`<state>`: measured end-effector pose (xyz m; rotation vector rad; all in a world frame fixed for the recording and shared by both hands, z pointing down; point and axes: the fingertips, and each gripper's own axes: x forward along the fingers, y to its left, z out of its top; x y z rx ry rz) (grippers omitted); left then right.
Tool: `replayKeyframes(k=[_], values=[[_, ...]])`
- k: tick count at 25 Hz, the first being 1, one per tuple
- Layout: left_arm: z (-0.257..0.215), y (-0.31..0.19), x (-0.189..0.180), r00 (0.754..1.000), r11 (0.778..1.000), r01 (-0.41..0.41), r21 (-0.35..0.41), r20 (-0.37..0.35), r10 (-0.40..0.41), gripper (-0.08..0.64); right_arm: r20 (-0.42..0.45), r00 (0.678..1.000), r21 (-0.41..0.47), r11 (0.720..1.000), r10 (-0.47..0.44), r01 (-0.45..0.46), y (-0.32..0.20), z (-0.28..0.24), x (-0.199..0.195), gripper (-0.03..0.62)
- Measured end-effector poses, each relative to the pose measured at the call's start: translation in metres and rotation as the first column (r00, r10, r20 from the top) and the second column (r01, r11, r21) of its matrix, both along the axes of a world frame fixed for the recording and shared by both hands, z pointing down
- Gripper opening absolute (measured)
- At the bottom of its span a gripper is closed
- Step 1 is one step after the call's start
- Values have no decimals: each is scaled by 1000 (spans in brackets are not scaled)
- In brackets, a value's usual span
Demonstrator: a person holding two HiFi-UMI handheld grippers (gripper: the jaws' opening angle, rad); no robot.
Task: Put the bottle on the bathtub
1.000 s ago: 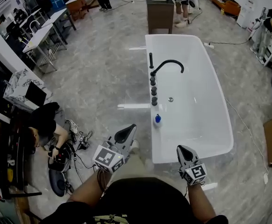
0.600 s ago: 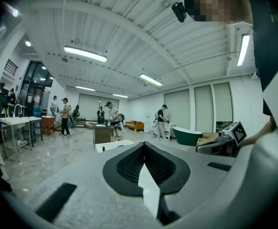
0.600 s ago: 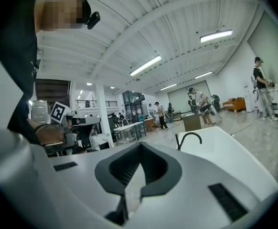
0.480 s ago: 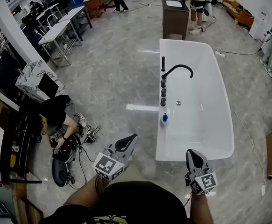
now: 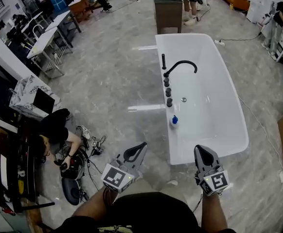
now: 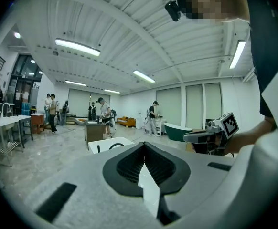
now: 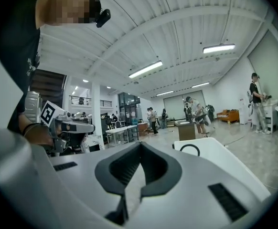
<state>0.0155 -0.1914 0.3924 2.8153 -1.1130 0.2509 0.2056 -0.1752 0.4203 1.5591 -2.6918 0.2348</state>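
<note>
On bathtub [image 5: 176, 147] rim, bottle [image 5: 174, 121], left gripper [image 5: 141, 145] and right gripper [image 5: 198, 149] closed, floor [image 5: 149, 127] between

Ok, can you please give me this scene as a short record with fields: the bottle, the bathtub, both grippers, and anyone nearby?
bottle: small, blue cap, stands on the bathtub rim on the faucet side, just past the knobs
bathtub: white, only a drain inside
faucet: black, arched over the tub
left gripper: shut, empty, short of the tub
right gripper: shut, empty, by the tub's near end
person: crouching on the floor, off to the left
</note>
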Motion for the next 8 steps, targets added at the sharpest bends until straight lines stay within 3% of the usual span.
replayKeyframes(k=[8], values=[[21,-49,-90,999,998,-15,-57,-42,13,9,-49,997,-84,995,57,-61,-27,24,-75,11]])
